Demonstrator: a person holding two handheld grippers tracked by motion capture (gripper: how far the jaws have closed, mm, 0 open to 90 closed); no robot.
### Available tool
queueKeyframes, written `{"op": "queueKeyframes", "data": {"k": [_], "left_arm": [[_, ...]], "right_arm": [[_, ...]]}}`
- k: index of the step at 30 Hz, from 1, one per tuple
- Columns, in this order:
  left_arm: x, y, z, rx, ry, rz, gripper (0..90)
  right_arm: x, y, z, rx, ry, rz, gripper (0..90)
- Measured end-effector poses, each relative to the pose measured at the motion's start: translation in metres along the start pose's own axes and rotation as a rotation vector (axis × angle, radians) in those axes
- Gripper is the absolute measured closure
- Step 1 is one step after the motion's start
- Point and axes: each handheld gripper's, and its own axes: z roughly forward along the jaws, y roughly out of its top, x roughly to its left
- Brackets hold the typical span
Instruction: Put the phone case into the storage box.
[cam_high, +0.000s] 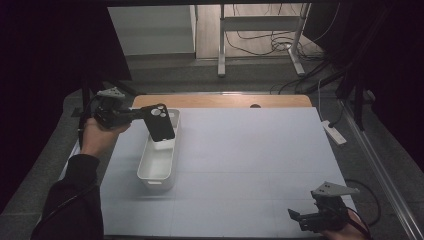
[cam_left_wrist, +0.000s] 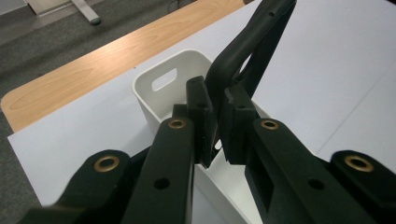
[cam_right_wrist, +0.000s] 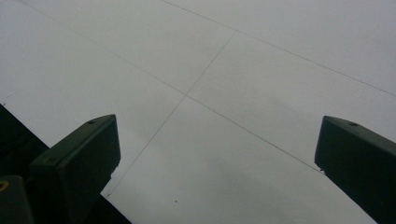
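At the near right corner of the table (cam_high: 240, 165), the right gripper (cam_high: 306, 219) is held idle with its jaws wide apart and nothing between them. Farther off at the left, the phone case (cam_high: 160, 121) is pinched by one edge in the left gripper (cam_left_wrist: 218, 123) above the far end of the white bin (cam_high: 150, 175). The case is judged light, thin and flexible (likely to twist or slip), so a grip on the rim beside a corner is advised.

The right gripper (cam_right_wrist: 217, 163) held its two black jaws wide apart above the white table cover (cam_right_wrist: 243, 70). Nothing sat between them. Thin seam lines crossed the cover just beyond the jaws.
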Motion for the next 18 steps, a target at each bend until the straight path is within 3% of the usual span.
{"op": "queueKeyframes", "data": {"k": [18], "left_arm": [[0.015, 0.009, 0.03, 0.021, 0.027, 0.011, 83.2]], "right_arm": [[0.0, 0.0, 0.0, 0.003, 0.004, -0.001, 0.5]]}}
